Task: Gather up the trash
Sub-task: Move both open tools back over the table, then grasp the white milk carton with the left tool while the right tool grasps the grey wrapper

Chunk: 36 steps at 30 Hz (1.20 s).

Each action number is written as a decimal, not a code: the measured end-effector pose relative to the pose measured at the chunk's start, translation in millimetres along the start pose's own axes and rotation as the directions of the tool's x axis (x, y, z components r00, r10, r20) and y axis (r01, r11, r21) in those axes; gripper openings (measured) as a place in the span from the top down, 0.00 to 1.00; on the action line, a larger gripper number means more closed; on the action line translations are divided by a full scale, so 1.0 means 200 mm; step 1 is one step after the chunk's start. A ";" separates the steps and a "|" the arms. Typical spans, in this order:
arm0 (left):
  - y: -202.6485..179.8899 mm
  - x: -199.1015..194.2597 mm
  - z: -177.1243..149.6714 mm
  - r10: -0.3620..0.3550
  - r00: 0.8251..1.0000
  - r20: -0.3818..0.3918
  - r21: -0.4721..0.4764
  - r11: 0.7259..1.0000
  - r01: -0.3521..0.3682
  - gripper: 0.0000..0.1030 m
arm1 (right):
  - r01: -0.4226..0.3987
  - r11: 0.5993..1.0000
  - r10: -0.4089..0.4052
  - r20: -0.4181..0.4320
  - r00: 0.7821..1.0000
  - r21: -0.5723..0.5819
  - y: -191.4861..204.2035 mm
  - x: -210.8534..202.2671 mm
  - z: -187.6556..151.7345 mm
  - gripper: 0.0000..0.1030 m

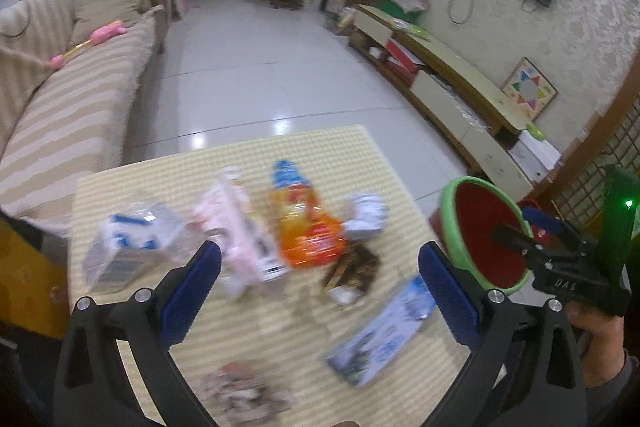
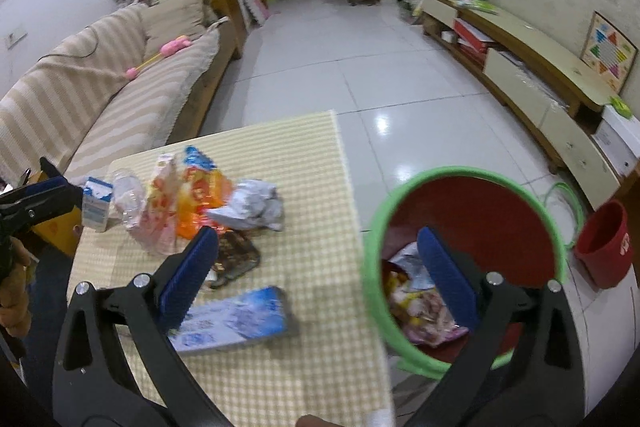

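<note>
Risked, in judgement: knocking the crumpled white wrapper (image 2: 248, 207) or blue-white carton (image 2: 236, 319) off the table (image 2: 304, 147) edge, or missing the green-rimmed bin (image 2: 464, 267) just beside it. Both empty: left hand-held gripper (image 1: 320, 287) gaping over the litter, right hand-held gripper (image 2: 320, 279) spread wide between table and bin. Checked cloth; glossy tiled floor (image 2: 360, 67), striped sofa (image 2: 100, 87).

Bench (image 2: 304, 163) far right: bare checked cloth, free passage.
Bench left: wrappers (image 2: 192, 203) crowd it.
Bin (image 2: 370, 239) mouth: open from above, just beside the bench's right edge.
</note>
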<state>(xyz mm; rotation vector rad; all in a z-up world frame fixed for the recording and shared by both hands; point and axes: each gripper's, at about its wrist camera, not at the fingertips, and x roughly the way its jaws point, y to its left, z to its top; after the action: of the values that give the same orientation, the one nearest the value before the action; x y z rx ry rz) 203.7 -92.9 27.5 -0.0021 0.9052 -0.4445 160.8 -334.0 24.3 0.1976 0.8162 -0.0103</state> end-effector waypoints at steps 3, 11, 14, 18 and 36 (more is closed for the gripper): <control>0.16 -0.05 -0.04 0.041 0.999 0.003 -0.026 0.999 -0.041 0.08 | -0.019 0.999 0.019 -0.014 1.000 -0.029 0.10 0.06 0.01 0.05; 0.55 -0.08 -0.11 0.166 0.986 -0.024 -0.083 0.982 -0.167 0.08 | -0.025 0.997 0.021 -0.051 0.998 -0.071 0.27 0.22 0.03 0.05; 0.63 -0.03 -0.11 0.211 0.976 -0.046 -0.067 0.975 -0.213 0.08 | -0.006 0.997 0.000 -0.071 0.997 -0.082 0.29 0.29 0.03 0.05; 0.70 0.08 -0.12 0.248 0.965 -0.084 0.004 0.968 -0.249 0.08 | -0.001 0.999 -0.003 -0.120 0.993 -0.035 0.27 0.41 0.04 0.05; 0.88 0.35 0.00 0.236 0.955 -0.178 0.191 0.961 -0.202 0.08 | 0.004 0.996 0.020 -0.258 0.966 0.093 0.25 0.77 0.06 0.05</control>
<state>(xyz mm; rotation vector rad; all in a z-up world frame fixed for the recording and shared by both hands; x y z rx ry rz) 306.7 41.7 -58.8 0.3032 1.0484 -0.3161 279.4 -277.7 -70.1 0.2939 1.0767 -0.0151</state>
